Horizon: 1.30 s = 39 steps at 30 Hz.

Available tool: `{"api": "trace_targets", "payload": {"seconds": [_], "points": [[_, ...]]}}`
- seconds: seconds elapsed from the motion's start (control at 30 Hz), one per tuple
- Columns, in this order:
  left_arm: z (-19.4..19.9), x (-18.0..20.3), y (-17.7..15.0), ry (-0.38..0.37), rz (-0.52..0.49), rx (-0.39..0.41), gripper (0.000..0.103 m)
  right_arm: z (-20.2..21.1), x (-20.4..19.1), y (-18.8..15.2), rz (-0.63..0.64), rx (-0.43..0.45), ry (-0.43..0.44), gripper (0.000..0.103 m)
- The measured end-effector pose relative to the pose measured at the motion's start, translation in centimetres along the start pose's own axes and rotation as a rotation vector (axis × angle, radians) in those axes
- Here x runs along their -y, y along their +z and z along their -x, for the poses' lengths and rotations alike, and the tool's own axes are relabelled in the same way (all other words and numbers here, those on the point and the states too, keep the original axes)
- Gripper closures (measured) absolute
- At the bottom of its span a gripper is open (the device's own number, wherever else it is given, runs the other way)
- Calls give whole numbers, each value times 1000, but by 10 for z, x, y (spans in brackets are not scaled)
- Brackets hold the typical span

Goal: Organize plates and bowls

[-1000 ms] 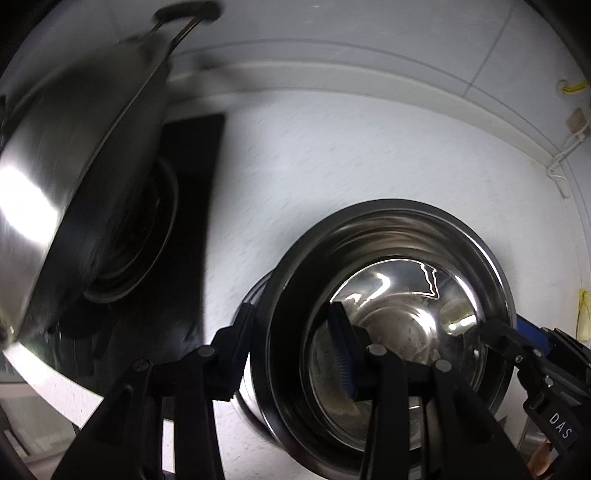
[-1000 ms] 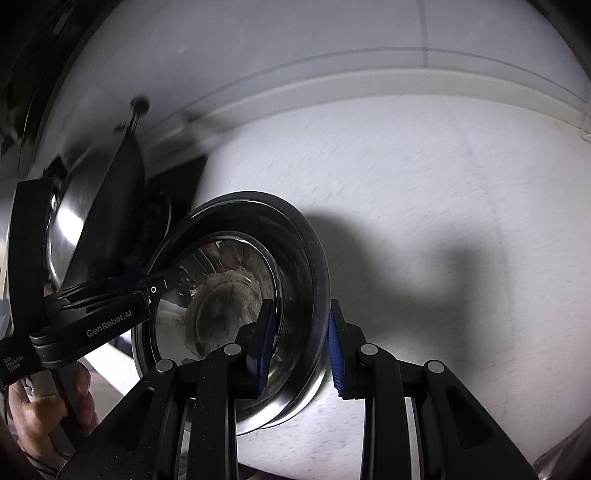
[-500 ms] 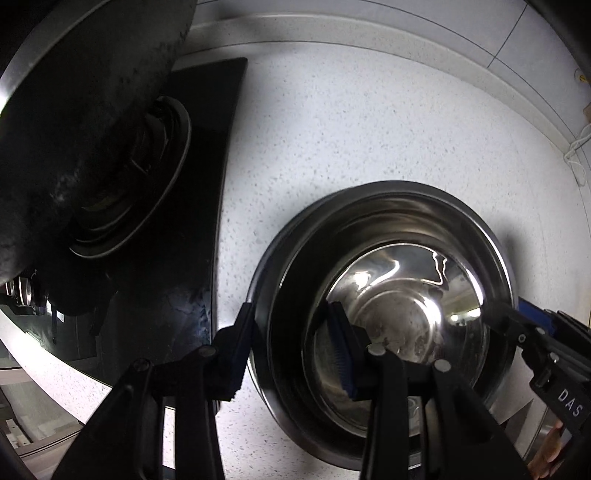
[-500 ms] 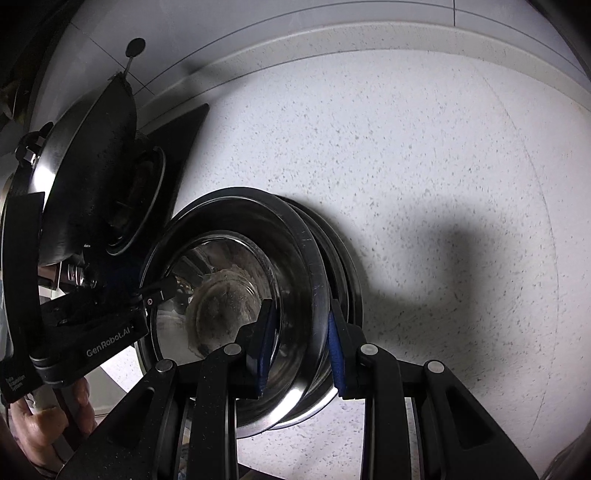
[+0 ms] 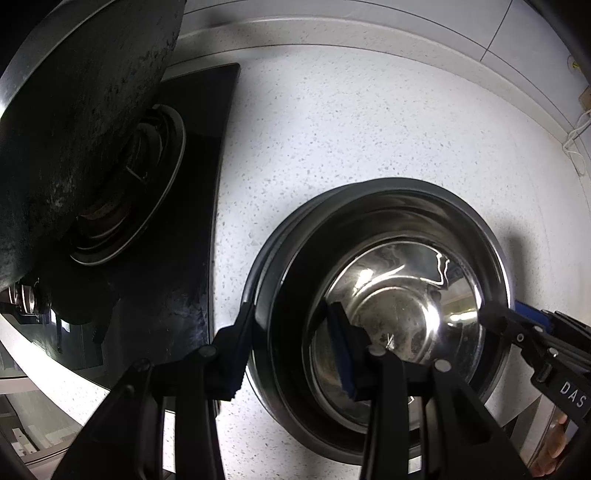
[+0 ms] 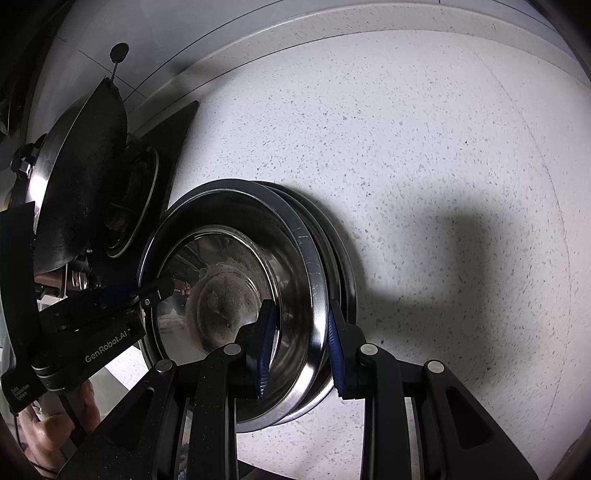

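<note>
A shiny steel bowl (image 5: 399, 306) sits nested on at least one other steel bowl (image 6: 345, 258) on the white speckled counter (image 5: 369, 129). My left gripper (image 5: 291, 350) is shut on the top bowl's near-left rim, one pad inside and one outside. My right gripper (image 6: 300, 349) is shut on the opposite rim of the same bowl (image 6: 229, 295), again with a pad on each side. Each gripper shows in the other's view: the right gripper (image 5: 535, 339) at the right edge, the left gripper (image 6: 147, 291) at the left. Both point steeply down.
A dark wok (image 5: 74, 110) stands tilted on the burner (image 5: 140, 177) of a black glass cooktop (image 5: 210, 184), just left of the bowls. The backsplash wall (image 6: 332, 22) runs along the counter's far edge. A person's hand (image 6: 44, 435) holds the left gripper.
Both grippers have come down with the bowl. Its rim now lies close over the lower bowl's rim on the counter. The wok fills more of the left wrist view's upper left.
</note>
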<state>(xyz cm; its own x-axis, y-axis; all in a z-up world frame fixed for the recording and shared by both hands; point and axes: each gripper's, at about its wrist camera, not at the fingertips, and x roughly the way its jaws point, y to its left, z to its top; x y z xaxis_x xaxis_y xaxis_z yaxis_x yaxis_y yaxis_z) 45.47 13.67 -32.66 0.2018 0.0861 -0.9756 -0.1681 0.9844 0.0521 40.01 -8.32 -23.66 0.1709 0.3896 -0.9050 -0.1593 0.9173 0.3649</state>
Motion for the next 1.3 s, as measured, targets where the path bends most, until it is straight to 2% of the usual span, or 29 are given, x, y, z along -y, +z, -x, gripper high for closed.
{"api": "trace_targets", "payload": {"seconds": [0.1,0.17,0.23,0.43,0.53,0.63,0.73,0.8,1.0,1.17,1.3], "points": [[-4,-3,-1,-19,14,-16,64,3,3,0,-6,-2,5,74],[-4,-4,-1,-21,15,-18,63,5,7,0,-21,-1,14,50],[-1,-5,-3,-24,6,-4,59,8,10,-1,-32,7,8,46],[20,-16,-9,-102,-13,86,44,28,14,-8,-76,61,-15,45],[37,-20,-14,-126,-56,196,37,43,13,-18,-70,108,-76,42],[61,-21,-28,-86,-111,323,37,60,9,-31,-46,167,-129,31],[89,-27,-51,-87,-97,436,36,77,4,-45,-21,213,-142,27],[106,-29,-64,-87,-82,477,36,86,-1,-53,-9,240,-143,26],[166,-25,-136,-59,-24,637,36,125,-22,-102,73,357,-140,22],[220,-10,-213,-40,28,749,36,167,-38,-167,169,457,-166,16],[257,3,-267,-22,54,785,36,200,-47,-220,233,532,-205,7]]}}
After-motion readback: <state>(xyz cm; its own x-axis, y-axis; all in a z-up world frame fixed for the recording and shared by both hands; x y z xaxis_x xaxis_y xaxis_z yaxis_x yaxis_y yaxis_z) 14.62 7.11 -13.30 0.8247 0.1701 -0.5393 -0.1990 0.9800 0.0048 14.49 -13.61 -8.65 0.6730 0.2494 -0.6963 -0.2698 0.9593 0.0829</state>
